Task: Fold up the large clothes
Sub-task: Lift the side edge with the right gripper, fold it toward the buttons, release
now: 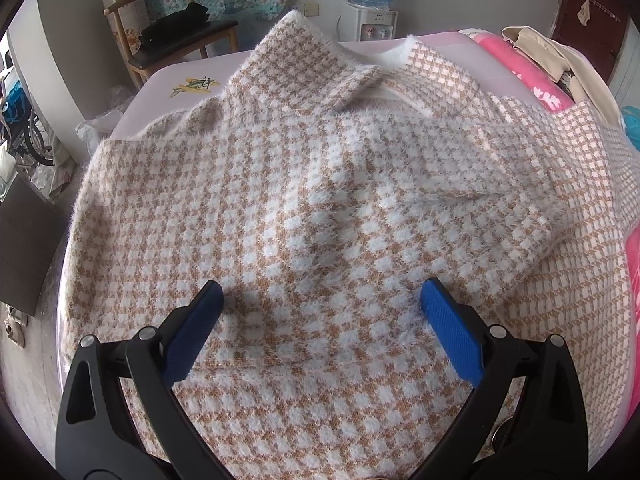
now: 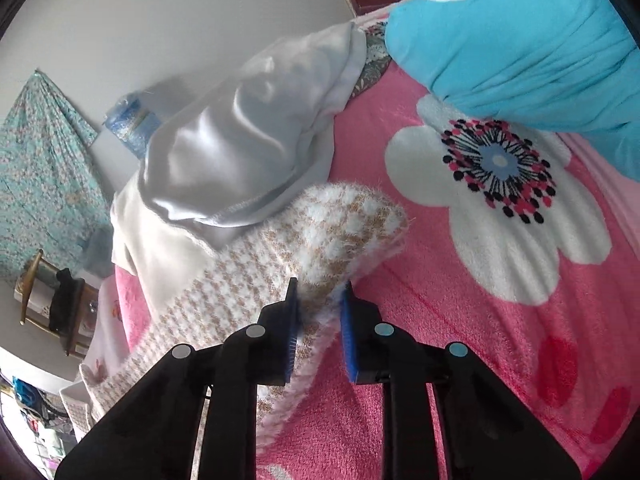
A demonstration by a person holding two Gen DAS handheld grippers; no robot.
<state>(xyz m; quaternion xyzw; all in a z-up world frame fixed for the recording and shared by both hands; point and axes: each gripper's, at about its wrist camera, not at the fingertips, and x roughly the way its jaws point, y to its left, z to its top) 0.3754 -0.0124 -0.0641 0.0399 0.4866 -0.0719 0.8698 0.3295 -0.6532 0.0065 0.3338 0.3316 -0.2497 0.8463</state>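
Sweater (image 1: 320, 208) spread flat on the bed, collar far from the left hand-held gripper (image 1: 320, 304) hovering spread over its body, sleeve end pinched in the right hand-held gripper (image 2: 319, 312), nearer for folding inward.

A bed (image 1: 360, 46) with a pale lilac sheet carries a pink fleece blanket (image 2: 420, 320) printed with a large white flower. On it lie a tan-and-white houndstooth sweater (image 1: 304, 208), a cream satin-lined garment (image 2: 224, 160) and a turquoise pillow (image 2: 520, 52).
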